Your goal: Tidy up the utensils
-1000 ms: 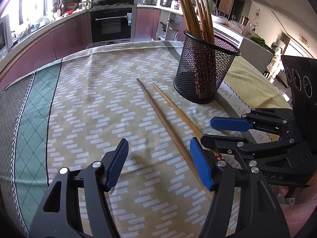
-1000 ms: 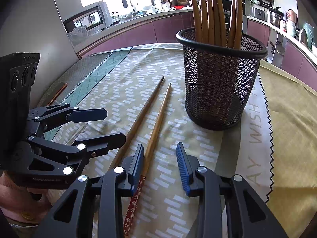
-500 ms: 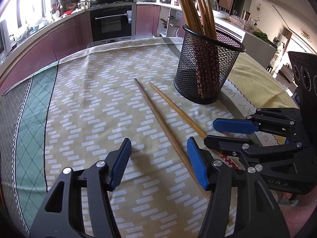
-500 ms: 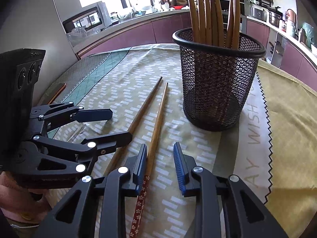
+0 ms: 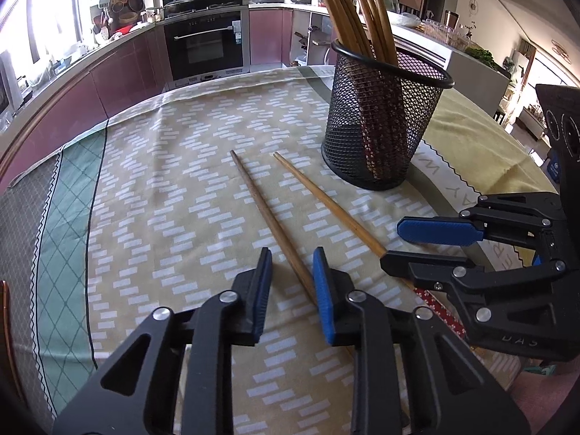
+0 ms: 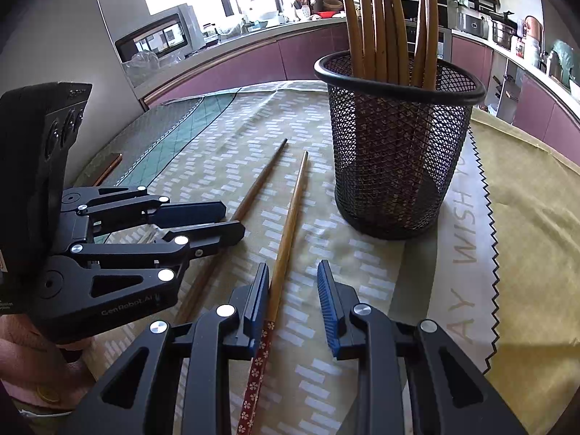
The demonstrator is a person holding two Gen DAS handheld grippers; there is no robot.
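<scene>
Two long brown wooden chopsticks lie side by side on the bench, on a beige tablecloth (image 5: 174, 188) patterned with small white dashes. In the left wrist view the darker chopstick (image 5: 270, 223) runs from mid-frame down toward the lower centre, and the lighter chopstick (image 5: 326, 203) lies just to its right, ending in a red flower-printed handle. A black wire-mesh cylindrical holder (image 5: 384, 123) stands upright in the upper right of that view, near the chopstick tips but apart from them, with a bundle of upright wooden chopsticks (image 5: 355, 7) inside.

The left hand-held gripper (image 5: 291, 282), at the lower centre, is closing; the darker chopstick lies between its blue pads, beside the right-hand one, and the pads do not yet press it from both sides.

In the right wrist view the right hand-held gripper (image 6: 293, 297) stands partly open at the lower centre. The lighter chopstick (image 6: 290, 224) passes just beside its left pad (image 6: 259, 301), with a clear gap to the other pad. Whether that left pad touches the stick I cannot tell.
</scene>
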